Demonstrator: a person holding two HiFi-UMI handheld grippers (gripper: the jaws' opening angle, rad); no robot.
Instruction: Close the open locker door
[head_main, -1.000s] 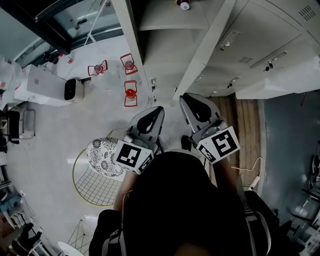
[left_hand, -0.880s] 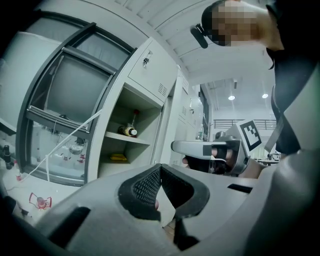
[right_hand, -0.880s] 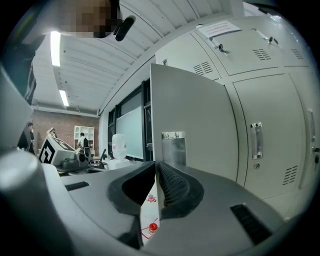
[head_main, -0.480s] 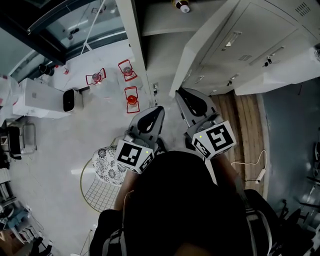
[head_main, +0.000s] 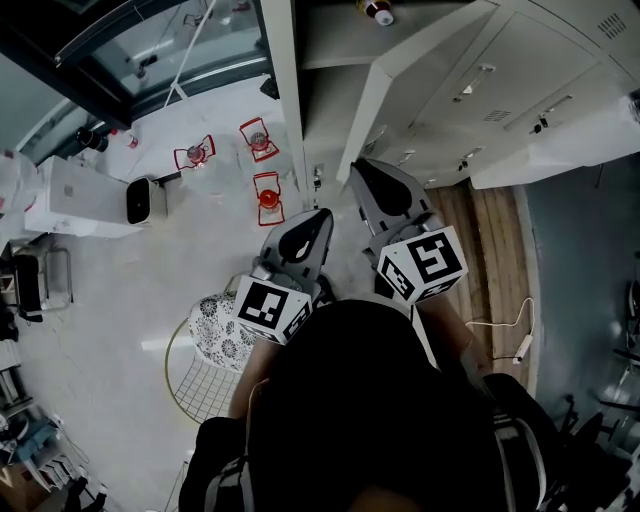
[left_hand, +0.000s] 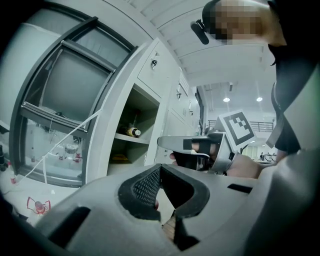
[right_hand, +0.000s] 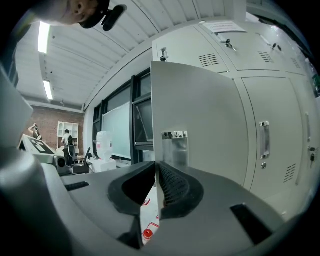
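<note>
The grey locker door (head_main: 420, 95) stands partly open, its free edge toward me. My right gripper (head_main: 362, 172) is at that edge. In the right gripper view the door's (right_hand: 200, 110) thin edge runs down between the pads, so the right gripper (right_hand: 156, 170) is shut on it. My left gripper (head_main: 320, 218) hangs beside it to the left, level, fingertips together and holding nothing (left_hand: 160, 170). The left gripper view looks into the open locker, where a bottle (left_hand: 132, 132) lies on a shelf, and shows the right gripper (left_hand: 167, 142) ahead.
Closed lockers (head_main: 520, 80) fill the right. Left of the open locker is a window frame (head_main: 150, 40). On the floor are red wire objects (head_main: 268, 197), a white appliance (head_main: 147, 200), a wire stool with a patterned cushion (head_main: 215, 320), and a cable (head_main: 500, 330).
The door has swung a little toward the locker frame with my right gripper on its edge. Both grippers have moved forward, and the gap into the locker looks narrower.
</note>
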